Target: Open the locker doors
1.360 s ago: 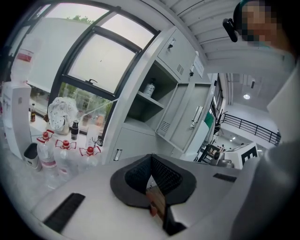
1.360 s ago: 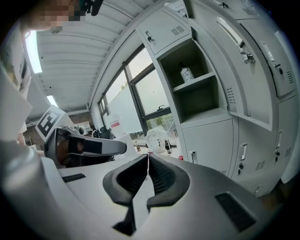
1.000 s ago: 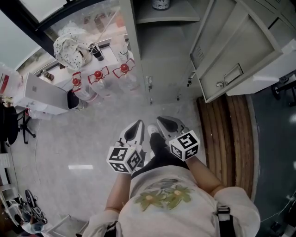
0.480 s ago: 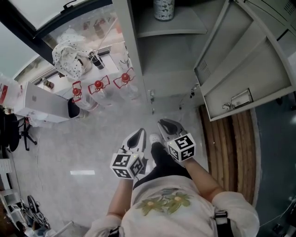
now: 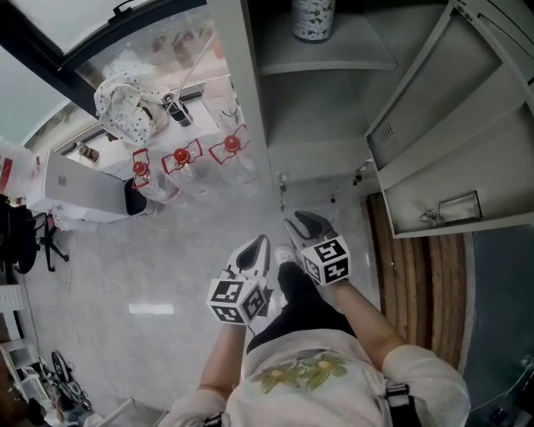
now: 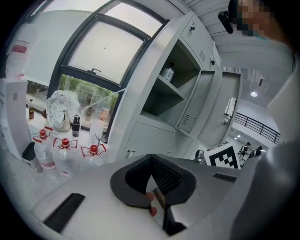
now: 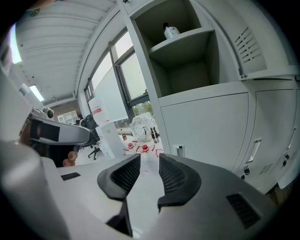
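Right gripper view shows the right gripper [image 7: 149,163] with its jaws apart, having just been opening, and nothing between them. The left gripper [image 6: 151,158] has its jaws together and empty. No print is legible; the white container [image 7: 171,32] on the shelf bears only a blurred pattern. A closed lower locker door [image 7: 206,124] stands beyond the right jaws, not touched. The open upper locker door [image 5: 450,158] hangs swung out to the right. Red-capped bottles [image 6: 65,146] stand far left.

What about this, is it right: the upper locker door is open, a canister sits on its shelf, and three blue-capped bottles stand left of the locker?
One slip: the three bottles have red caps, not blue; the head view shows it. The upper locker door is open, and a canister sits on its shelf.
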